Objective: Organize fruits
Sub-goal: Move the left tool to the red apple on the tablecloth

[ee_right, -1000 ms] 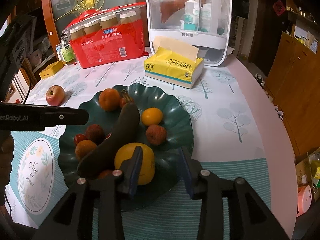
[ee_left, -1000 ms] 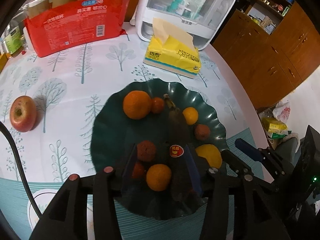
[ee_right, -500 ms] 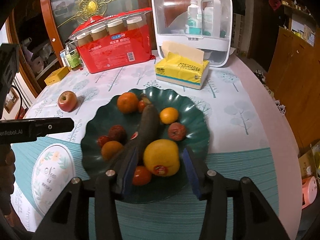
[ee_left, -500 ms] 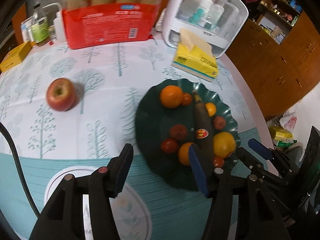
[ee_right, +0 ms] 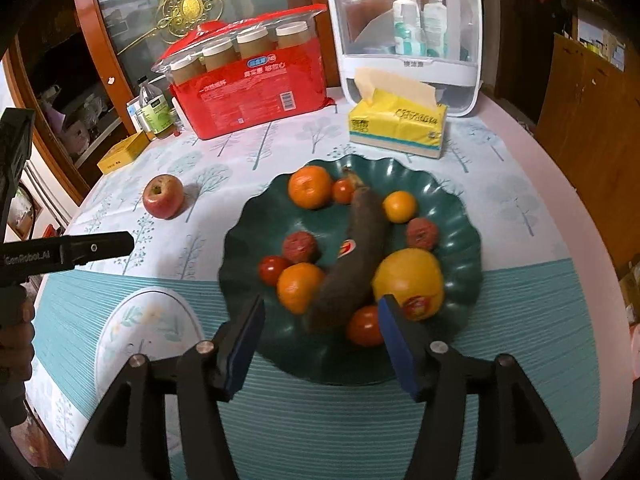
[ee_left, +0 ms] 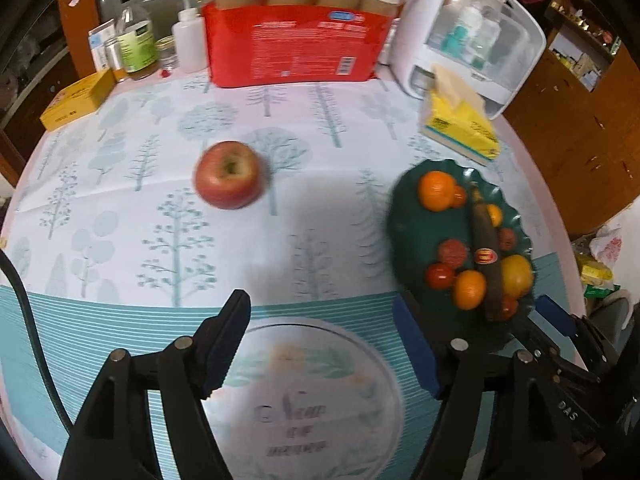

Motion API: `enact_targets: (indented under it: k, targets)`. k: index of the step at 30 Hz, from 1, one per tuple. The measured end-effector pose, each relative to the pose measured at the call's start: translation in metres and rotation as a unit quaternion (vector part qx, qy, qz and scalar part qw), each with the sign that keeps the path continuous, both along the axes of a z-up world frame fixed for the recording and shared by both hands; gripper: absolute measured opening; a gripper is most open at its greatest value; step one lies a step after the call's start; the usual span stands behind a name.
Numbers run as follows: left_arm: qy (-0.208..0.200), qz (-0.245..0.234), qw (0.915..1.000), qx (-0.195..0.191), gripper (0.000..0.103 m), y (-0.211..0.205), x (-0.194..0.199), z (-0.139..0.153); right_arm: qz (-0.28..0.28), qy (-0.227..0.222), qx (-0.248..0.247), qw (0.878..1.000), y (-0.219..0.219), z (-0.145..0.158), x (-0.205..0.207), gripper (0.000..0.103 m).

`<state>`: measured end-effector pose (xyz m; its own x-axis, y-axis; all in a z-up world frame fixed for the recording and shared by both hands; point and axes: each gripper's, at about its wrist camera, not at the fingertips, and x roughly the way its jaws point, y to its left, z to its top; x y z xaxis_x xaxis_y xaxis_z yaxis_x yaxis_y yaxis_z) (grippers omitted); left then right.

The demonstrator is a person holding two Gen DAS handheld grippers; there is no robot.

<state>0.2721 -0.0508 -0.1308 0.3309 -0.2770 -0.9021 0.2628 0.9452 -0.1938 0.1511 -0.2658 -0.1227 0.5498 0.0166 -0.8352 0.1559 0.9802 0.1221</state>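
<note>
I am holding the left gripper (ee_left: 322, 340) over the tablecloth (ee_left: 280, 240) with its jaws spreading and nothing between them, and from it the apple (ee_left: 227, 174) is lying alone at about eleven o'clock, well apart from the green plate (ee_left: 404, 240) at two o'clock. I am keeping the right gripper (ee_right: 320, 338) above the near rim of that plate, jaws also widening and gripping nothing. The dark banana (ee_right: 352, 264) is resting at twelve o'clock among oranges and small red fruits.
</note>
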Motion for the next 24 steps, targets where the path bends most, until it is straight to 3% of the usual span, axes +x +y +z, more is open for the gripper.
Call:
enact_targets:
  k: [10,24]
  targets:
    - [0.001,-0.005,0.9995,0.033,0.079,0.041,0.046,-0.004,-0.017,0.016,0.011,1.000,0.039,-0.009,0.014,0.068]
    - [-0.005,-0.043,0.9982,0.042,0.085,0.046,0.111,-0.027,-0.020,0.031,0.017,0.999,0.086,-0.027,0.044,0.068]
